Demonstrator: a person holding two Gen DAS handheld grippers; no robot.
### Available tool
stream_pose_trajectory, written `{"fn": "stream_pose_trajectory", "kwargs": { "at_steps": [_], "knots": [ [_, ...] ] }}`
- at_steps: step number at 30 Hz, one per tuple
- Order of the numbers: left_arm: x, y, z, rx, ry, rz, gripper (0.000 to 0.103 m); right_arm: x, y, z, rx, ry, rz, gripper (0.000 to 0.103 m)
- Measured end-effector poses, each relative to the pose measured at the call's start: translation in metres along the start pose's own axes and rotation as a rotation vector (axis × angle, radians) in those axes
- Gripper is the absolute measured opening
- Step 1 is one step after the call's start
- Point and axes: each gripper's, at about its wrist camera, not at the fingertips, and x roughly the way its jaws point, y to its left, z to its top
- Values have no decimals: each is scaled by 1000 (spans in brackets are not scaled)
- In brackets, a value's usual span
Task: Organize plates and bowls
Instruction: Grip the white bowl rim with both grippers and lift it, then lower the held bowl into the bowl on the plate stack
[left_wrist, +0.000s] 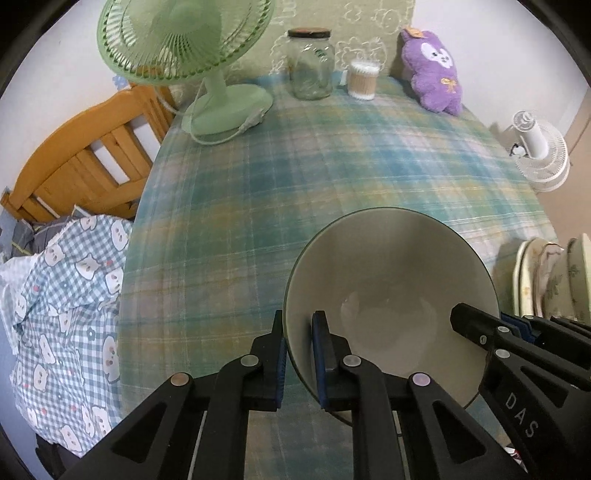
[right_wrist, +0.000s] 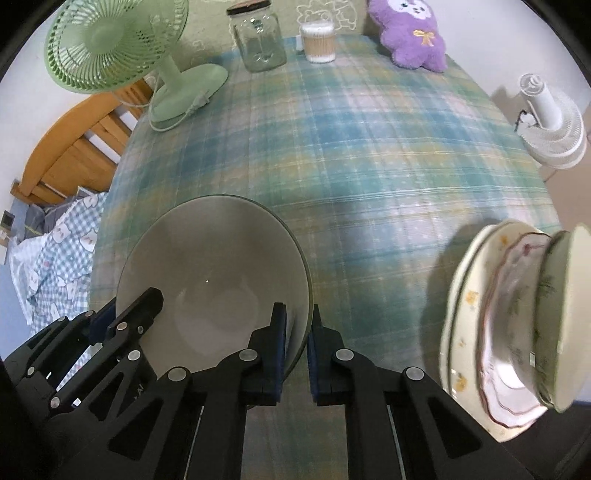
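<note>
Black linkage arms of the left gripper (left_wrist: 298, 354) filled the bottom of the left wrist view, its blue-padded fingers pinched tight on the near-left rim of a wide, pale grey ceramic bowl with a dark edge (left_wrist: 399, 280), one finger outside the wall and one inside. From the right of that view the right gripper (left_wrist: 476, 325) reached in and clasped the opposite rim. The bowl sat over the green-and-blue plaid worktop (left_wrist: 295, 192), and whether it rested there or was already lifted could not be told. A stack of cream floral plates and bowls (left_wrist: 546, 273) stood at the right edge. In the right wrist view, the right gripper (right_wrist: 298, 354) was likewise clamped hard on the bowl's (right_wrist: 221, 258) right rim, while the left gripper (right_wrist: 136, 314) held the far side. The cream stack (right_wrist: 509, 325) lay just right of it, well apart from the bowl, looking steeply tilted under the lens. Judging from this, the step in hand was a two-handed grasp of the bowl, freshly secured. The next move likely called for raising both grippers evenly, keeping the bowl level, and carrying it toward the stack without knocking it.
</note>
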Motion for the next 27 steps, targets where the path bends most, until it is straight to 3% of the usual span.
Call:
{"fn": "stream_pose_trajectory", "kwargs": {
  "at_steps": [8,27],
  "knots": [
    [-36,-21,4,1,-61,-32,10,-48,-20,-3,4,-71,-28,13],
    [-95,-96,15,-89,-175,-12,10,-128,-90,7,-61,-195,-6,13]
  ]
}}
